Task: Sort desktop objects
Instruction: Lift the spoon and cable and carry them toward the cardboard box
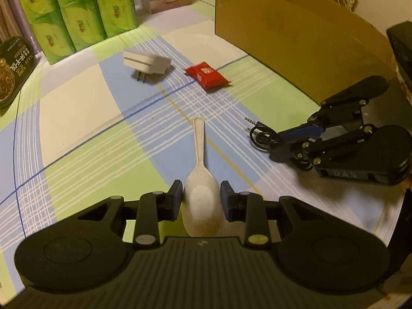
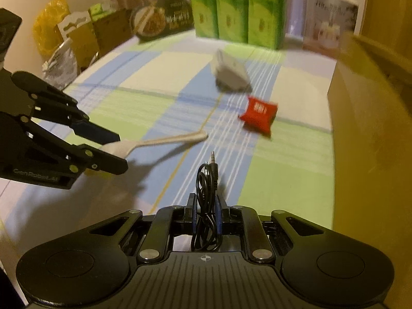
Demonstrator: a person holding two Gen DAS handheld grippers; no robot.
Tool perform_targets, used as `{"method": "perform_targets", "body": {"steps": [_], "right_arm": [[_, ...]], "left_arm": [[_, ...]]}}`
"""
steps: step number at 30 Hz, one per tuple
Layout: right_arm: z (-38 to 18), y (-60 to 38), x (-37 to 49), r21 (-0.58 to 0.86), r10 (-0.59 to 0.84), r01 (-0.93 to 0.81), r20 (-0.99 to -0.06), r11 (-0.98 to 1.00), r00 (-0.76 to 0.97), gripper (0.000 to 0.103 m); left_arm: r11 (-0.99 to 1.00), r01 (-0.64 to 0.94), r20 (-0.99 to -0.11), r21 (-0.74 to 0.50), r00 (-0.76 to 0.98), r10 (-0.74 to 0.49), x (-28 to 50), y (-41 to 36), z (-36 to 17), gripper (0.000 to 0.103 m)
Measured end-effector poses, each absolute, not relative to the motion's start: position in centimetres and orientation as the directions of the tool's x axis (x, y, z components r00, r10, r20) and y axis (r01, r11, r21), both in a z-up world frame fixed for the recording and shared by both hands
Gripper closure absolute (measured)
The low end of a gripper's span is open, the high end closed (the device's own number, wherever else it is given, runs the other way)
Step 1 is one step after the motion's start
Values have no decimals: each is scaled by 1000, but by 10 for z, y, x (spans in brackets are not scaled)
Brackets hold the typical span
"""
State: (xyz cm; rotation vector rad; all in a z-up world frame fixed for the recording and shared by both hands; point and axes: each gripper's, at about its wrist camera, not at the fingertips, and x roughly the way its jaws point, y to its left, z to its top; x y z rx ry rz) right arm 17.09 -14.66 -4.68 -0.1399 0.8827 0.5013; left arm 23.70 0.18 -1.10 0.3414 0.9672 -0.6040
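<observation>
Left gripper (image 1: 201,195) narrowed onto the bowl of a pale spoon (image 1: 200,180), pads against both sides of the bowl, handle pointing away over the checked tablecloth (image 1: 77,118); from the right wrist view the spoon looks lifted, casting a shadow below. Right gripper (image 2: 206,215) is fully closed on a coiled black audio cable (image 2: 207,198), jack plug sticking out past the fingertips. Ahead on the cloth: white plug adapter (image 1: 147,63) and red sachet (image 1: 206,75) just beside each other, cardboard box (image 1: 296,38) beyond them, green tissue packs (image 1: 77,10) at the far edge.
</observation>
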Motion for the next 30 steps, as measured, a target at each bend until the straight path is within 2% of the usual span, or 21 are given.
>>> {"method": "perform_targets", "body": {"steps": [11, 27, 30], "right_arm": [[-23, -152, 168, 79, 362, -453, -727, 888, 584, 93], [-29, -155, 175, 106, 364, -439, -745, 892, 559, 93], [-30, -153, 176, 112, 369, -443, -747, 890, 553, 92]], "left_arm": [[803, 596, -799, 3, 485, -357, 243, -7, 21, 76], [800, 598, -874, 48, 412, -256, 230, 3, -30, 76], [801, 596, -877, 48, 410, -252, 230, 5, -32, 71]]}}
